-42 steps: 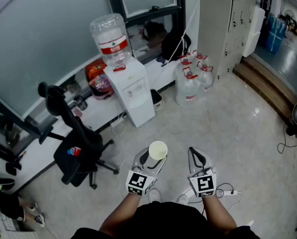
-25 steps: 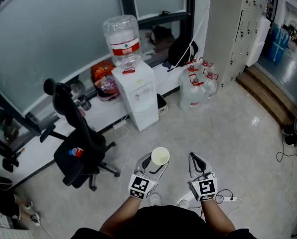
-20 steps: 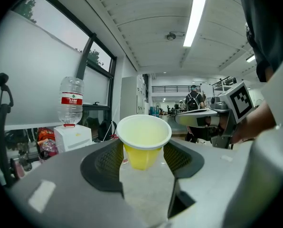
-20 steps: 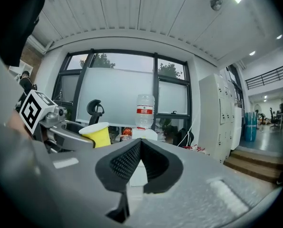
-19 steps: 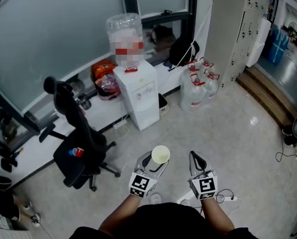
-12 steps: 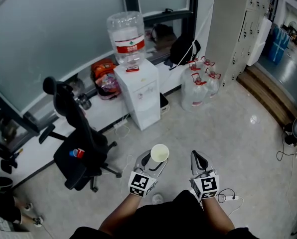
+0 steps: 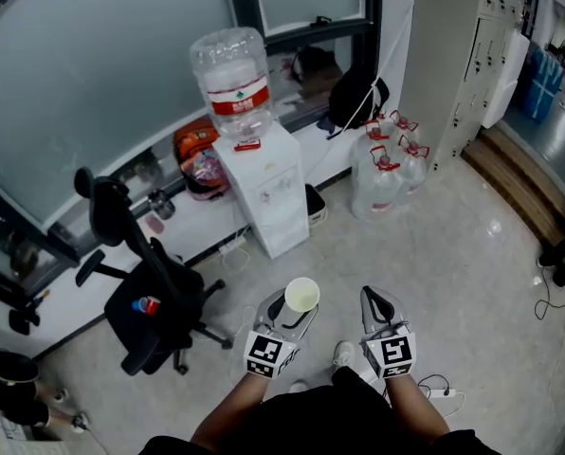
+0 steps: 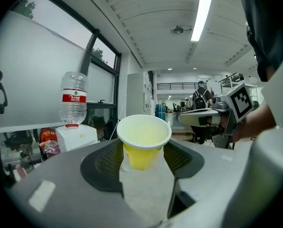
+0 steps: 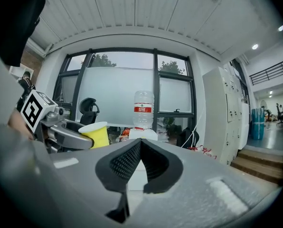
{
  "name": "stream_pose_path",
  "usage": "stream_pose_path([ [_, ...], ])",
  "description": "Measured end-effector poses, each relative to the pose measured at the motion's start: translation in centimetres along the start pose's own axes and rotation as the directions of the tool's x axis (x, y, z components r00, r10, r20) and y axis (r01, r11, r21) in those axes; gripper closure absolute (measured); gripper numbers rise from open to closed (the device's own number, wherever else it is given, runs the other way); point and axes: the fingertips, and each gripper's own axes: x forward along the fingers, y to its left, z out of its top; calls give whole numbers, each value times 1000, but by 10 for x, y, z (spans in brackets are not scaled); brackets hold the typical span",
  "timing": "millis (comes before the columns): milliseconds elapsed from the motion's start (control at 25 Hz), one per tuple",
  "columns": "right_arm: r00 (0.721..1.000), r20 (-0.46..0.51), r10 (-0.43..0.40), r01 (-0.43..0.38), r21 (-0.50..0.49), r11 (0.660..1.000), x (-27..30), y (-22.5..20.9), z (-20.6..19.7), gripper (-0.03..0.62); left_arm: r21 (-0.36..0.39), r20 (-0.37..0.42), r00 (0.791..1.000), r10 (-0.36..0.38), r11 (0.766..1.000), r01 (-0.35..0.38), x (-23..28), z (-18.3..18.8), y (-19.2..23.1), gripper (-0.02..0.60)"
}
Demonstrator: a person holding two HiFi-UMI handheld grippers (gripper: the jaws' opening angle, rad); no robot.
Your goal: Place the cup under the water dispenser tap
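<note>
Left gripper view: the left tool clamps the upright cup between its jaws; right tool clenched.

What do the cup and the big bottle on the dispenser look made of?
Cup: probably paper, with a matte yellow outside, a pale inside and a rolled rim.
Bottle: clear, slightly glossy plastic by the look of it, with see-through walls and a red-and-white label band.

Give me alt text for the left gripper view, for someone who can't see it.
A yellow paper cup stands upright, held between the dark fingers of the left gripper. Behind it to the left, a white water dispenser with a clear bottle on top stands by a window; the right gripper shows at right.
</note>
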Motion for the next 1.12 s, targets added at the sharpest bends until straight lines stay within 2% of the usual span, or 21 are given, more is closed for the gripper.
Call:
stream_pose_path([
  [400,994,5,113,-112,-28,993,61,-69,-5,592,-4,-11,997,70,998,-70,81,15,15,296],
  [520,989,13,148,-148,-20,989,71,-82,-4,592,-42,-5,996,90,995,-91,94,20,18,298],
  [640,982,9,190,-190,-21,982,80,-89,-7,591,-73,0,993,119,990,-119,101,21,25,299],
  [1120,961,-18,276,-276,1,961,141,-91,-15,591,-103,-49,964,263,958,-267,104,2,77,298],
])
